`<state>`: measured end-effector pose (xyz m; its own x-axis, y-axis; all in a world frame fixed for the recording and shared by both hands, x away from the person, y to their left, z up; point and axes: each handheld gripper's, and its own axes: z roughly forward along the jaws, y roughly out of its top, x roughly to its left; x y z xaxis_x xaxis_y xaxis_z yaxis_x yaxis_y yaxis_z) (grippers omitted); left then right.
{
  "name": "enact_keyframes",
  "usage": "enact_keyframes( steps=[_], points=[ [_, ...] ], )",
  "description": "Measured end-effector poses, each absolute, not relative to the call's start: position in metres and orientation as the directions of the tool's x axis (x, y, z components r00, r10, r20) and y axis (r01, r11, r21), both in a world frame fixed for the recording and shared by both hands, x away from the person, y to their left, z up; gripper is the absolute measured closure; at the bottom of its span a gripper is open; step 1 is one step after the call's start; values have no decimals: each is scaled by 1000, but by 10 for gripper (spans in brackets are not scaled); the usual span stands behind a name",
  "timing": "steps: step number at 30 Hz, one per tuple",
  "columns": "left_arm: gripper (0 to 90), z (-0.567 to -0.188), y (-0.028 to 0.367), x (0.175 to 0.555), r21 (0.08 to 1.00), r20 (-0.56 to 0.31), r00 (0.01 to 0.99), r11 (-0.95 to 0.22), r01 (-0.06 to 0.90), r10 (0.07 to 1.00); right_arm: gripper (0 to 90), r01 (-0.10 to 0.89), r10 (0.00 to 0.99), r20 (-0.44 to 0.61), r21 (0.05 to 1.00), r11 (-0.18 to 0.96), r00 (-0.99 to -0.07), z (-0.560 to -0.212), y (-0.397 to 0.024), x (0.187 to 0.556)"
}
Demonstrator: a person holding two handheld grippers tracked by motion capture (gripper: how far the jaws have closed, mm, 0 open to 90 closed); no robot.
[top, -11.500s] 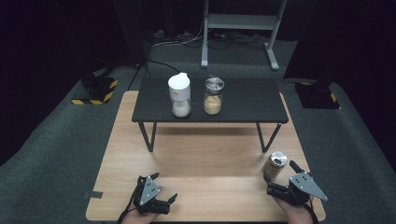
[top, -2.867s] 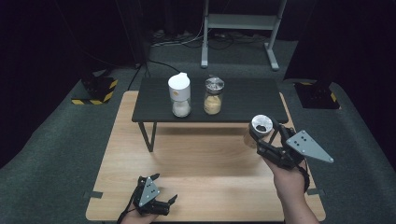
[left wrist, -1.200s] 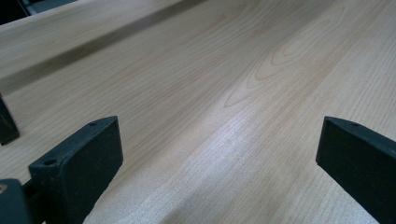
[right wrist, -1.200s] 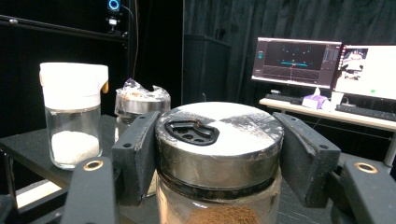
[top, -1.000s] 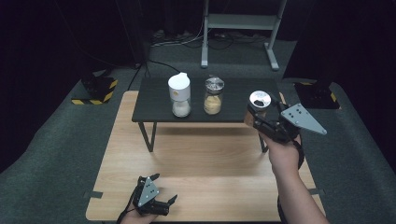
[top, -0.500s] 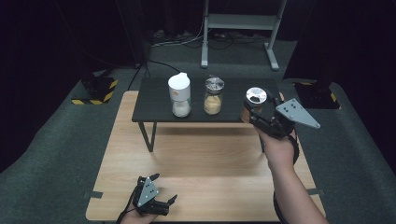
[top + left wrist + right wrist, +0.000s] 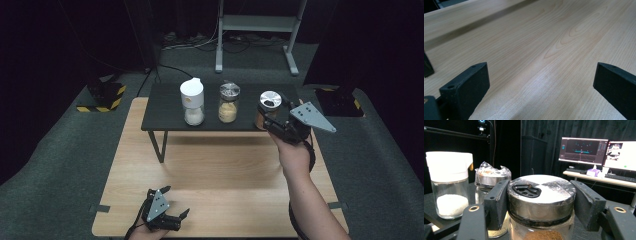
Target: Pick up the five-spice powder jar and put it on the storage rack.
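Observation:
My right gripper (image 7: 270, 116) is shut on a glass jar (image 7: 264, 119) of brown powder, its pads pressing the sides of the silver shaker lid (image 7: 541, 192). The jar is at the right end of the low black shelf (image 7: 165, 116); whether it rests on it I cannot tell. To its left stand a jar of tan grains with a wrapped lid (image 7: 229, 103) (image 7: 490, 180) and a white-capped jar of white powder (image 7: 192, 102) (image 7: 449, 185). My left gripper (image 7: 175, 201) (image 7: 541, 82) lies open on the wooden table (image 7: 225, 170) near its front edge, with nothing between its jaws.
A metal stand (image 7: 255, 22) and cables are on the floor behind the shelf. Yellow-and-black striped blocks (image 7: 102, 97) sit on the floor at the left. Two lit monitors (image 7: 599, 151) on a desk stand far off in the right gripper view.
My right gripper took the brown-powder jar from the table's front right and carried it up to the shelf, easing left over the last second. The left gripper has not moved.

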<state>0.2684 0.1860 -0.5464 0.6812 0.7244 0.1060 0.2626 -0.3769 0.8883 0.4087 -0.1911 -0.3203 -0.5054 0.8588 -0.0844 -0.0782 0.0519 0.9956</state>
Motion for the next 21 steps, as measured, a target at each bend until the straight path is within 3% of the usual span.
enact_keyframes(
  steps=[21],
  points=[
    [7, -546, 187, 268, 891, 101, 683, -371, 261, 723, 343, -53, 867, -61, 998, 40, -494, -323, -182, 430]
  ],
)
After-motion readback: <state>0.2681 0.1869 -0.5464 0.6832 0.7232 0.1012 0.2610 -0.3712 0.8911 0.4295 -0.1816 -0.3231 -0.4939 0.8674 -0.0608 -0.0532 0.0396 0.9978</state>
